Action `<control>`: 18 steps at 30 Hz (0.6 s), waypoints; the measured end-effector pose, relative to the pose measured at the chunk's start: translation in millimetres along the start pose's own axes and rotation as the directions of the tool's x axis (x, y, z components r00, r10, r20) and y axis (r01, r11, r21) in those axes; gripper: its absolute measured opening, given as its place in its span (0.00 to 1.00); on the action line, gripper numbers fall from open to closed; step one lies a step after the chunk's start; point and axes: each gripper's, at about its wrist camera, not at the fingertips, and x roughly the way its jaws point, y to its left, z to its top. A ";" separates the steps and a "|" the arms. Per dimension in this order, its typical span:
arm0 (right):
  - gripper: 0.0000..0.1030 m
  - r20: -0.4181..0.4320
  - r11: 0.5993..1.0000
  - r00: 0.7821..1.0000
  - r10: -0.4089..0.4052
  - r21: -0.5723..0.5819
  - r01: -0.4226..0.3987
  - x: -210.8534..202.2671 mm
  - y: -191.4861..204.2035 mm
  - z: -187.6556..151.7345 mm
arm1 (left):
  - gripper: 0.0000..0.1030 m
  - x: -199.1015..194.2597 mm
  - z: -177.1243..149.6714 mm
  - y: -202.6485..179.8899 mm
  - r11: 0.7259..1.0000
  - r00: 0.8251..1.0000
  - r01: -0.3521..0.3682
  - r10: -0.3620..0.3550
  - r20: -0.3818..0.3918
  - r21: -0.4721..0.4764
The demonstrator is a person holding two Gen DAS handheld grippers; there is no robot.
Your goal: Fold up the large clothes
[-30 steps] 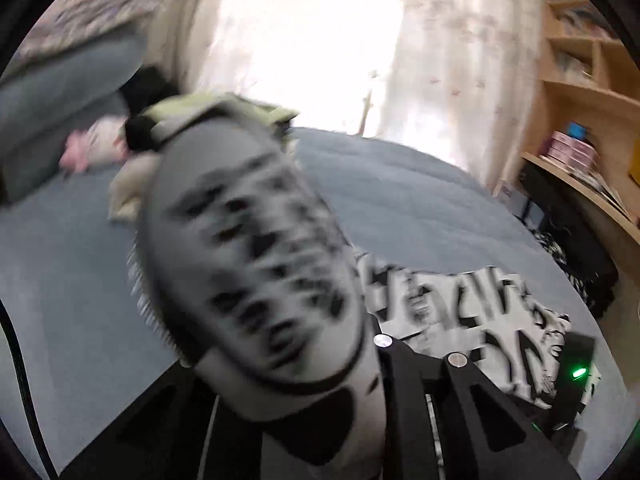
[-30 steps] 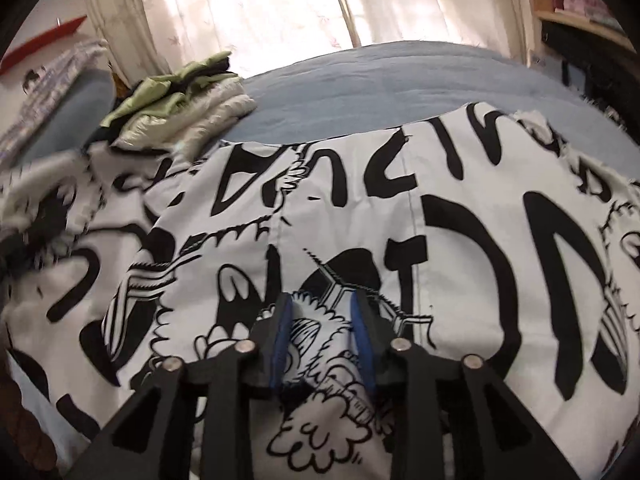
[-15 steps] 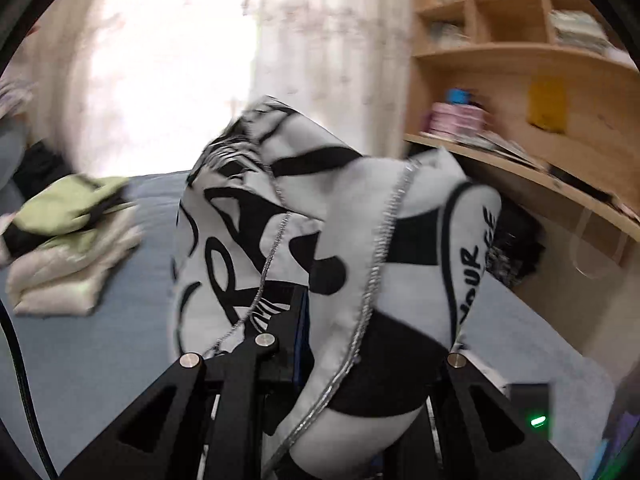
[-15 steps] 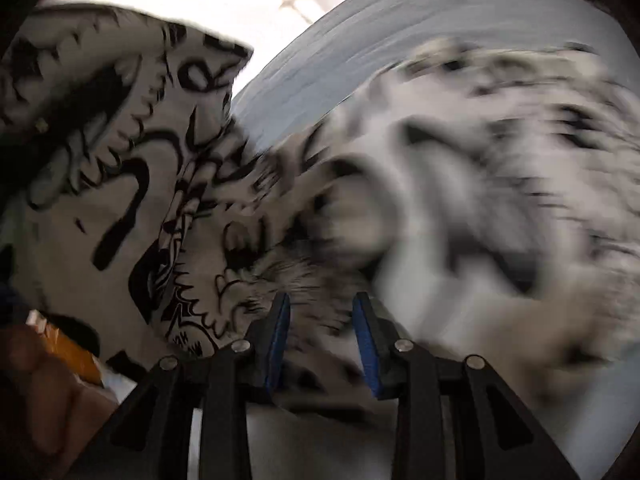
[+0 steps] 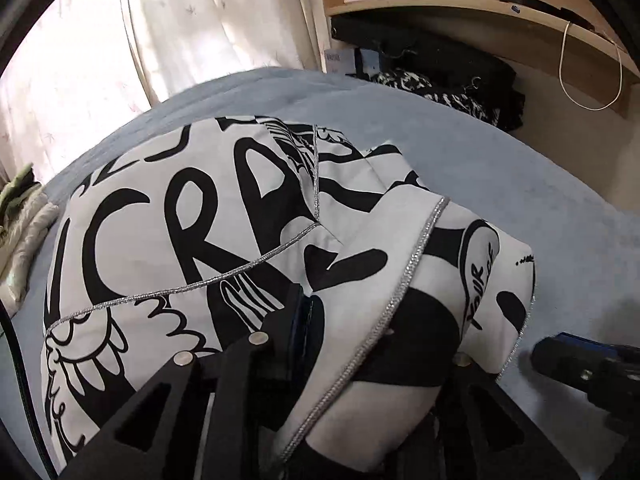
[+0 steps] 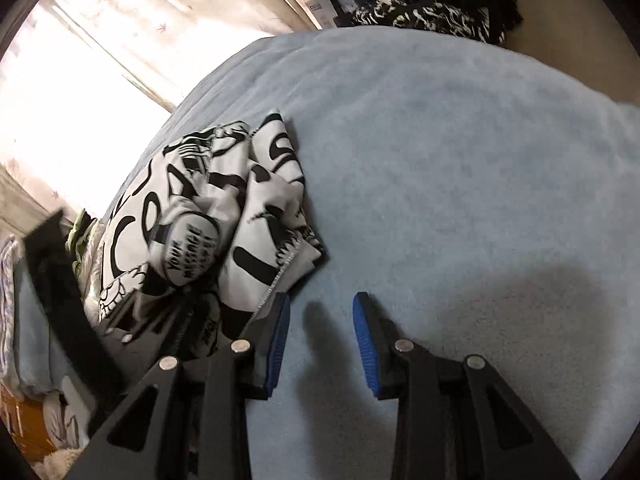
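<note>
Your left gripper [image 5: 360, 344] is closed on the black and white printed garment [image 5: 192, 220]: the cloth runs between its fingers and hangs over them. Its jaws have just been opening a little, but the cloth is between them. The garment lies bunched on the blue bed cover [image 5: 500, 168], spreading from the gripper toward 11 o'clock in the left view.

Your right gripper [image 6: 320, 336] is open and holds nothing. Only blue cover shows between its 2 blue pads [image 6: 280, 332], and the garment's edge is just beside the left pad, at about 10 o'clock.

I judge that the cloth is light, thin and very soft. It will not keep any shape, and it will slide and fold by itself when you lift it. The silver trimmed hem [image 5: 416, 252] looks a little firmer, so take hold there, at a corner. A pile of other folded clothes [image 5: 20, 216] sits at 9 o'clock.
</note>
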 end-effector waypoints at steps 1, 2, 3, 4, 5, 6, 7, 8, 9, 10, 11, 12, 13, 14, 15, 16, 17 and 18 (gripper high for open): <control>0.32 -0.002 1.000 1.000 -0.002 -0.003 0.002 -0.3 -0.2 0.4 | 0.18 1.0 3.2 0.8 1.000 1.000 0.014 -0.014 -0.015 -0.001; 0.32 -0.002 1.000 1.000 -0.001 -0.006 0.001 -1.0 -2.2 0.5 | 0.21 0.0 5.1 5.9 1.000 0.999 0.030 -0.031 -0.030 -0.004; 0.32 -0.002 1.000 1.000 0.001 -0.011 -0.001 -0.7 0.0 1.4 | 0.25 -3.9 5.4 7.4 0.999 0.998 0.048 -0.049 -0.039 -0.008; 0.32 -0.003 1.000 1.000 0.002 -0.015 -0.002 0.2 1.0 1.5 | 0.28 -8.8 4.8 7.4 0.998 0.997 0.068 -0.068 -0.048 -0.013; 0.32 -0.003 1.000 1.000 0.007 -0.020 -0.007 -0.7 2.8 0.8 | 0.42 -17.1 10.5 4.0 0.996 0.995 0.084 -0.085 -0.053 -0.014; 0.32 -0.001 1.000 1.000 0.012 -0.022 -0.012 -1.9 5.1 -0.1 | 0.64 -23.0 7.6 3.1 0.993 0.991 0.118 -0.119 -0.069 -0.017; 0.32 -0.001 1.000 1.000 0.014 -0.022 -0.014 0.7 8.6 1.9 | 0.75 -30.7 3.1 1.2 0.989 0.986 0.147 -0.148 -0.079 -0.021; 0.32 0.000 1.000 1.000 0.014 -0.020 -0.014 3.1 8.9 5.5 | 0.83 -39.1 -0.2 1.9 0.983 0.980 0.182 -0.184 -0.079 -0.036; 0.32 0.002 1.000 1.000 0.014 -0.018 -0.014 2.6 11.0 5.3 | 0.83 -49.7 -7.3 2.6 0.979 0.977 0.197 -0.200 -0.072 -0.046; 0.32 0.005 1.000 1.000 0.015 -0.017 -0.015 1.3 12.4 5.7 | 0.83 -56.3 -9.3 3.3 0.976 0.975 0.210 -0.214 -0.067 -0.053; 0.32 0.010 1.000 1.000 0.017 -0.018 -0.017 -2.1 14.3 5.9 | 0.83 -67.8 -10.9 4.6 0.973 0.972 0.224 -0.228 -0.058 -0.062; 0.32 0.017 1.000 1.000 0.019 -0.020 -0.019 -6.2 16.3 6.1 | 0.83 -75.8 -11.0 7.6 0.971 0.972 0.226 -0.230 -0.045 -0.073; 0.32 0.023 1.000 1.000 0.021 -0.022 -0.020 -9.7 18.2 6.8 | 0.83 -87.9 -12.0 14.4 0.971 0.975 0.220 -0.223 -0.017 -0.090; 0.32 0.025 0.999 0.999 0.027 -0.027 -0.026 -13.2 21.9 8.5 | 0.83 -93.6 -8.8 18.3 0.972 0.977 0.213 -0.214 -0.001 -0.101; 0.32 0.025 0.999 0.999 0.037 -0.034 -0.036 -15.8 25.4 9.9 | 0.83 -103.4 -8.5 28.4 0.973 0.981 0.194 -0.193 0.021 -0.122; 0.32 0.023 0.997 0.998 0.056 -0.046 -0.054 -19.5 30.9 11.9 | 0.83 -109.8 -8.1 36.8 0.974 0.984 0.179 -0.176 0.031 -0.141; 0.32 0.021 0.996 0.998 0.066 -0.055 -0.065 -21.6 35.1 13.5 | 0.83 -115.1 -8.2 48.4 0.973 0.988 0.155 -0.150 0.038 -0.172; 0.32 0.018 0.994 0.997 0.079 -0.071 -0.078 -24.5 41.4 16.7 | 0.83 -119.8 -8.8 63.1 0.968 0.991 0.134 -0.128 0.040 -0.213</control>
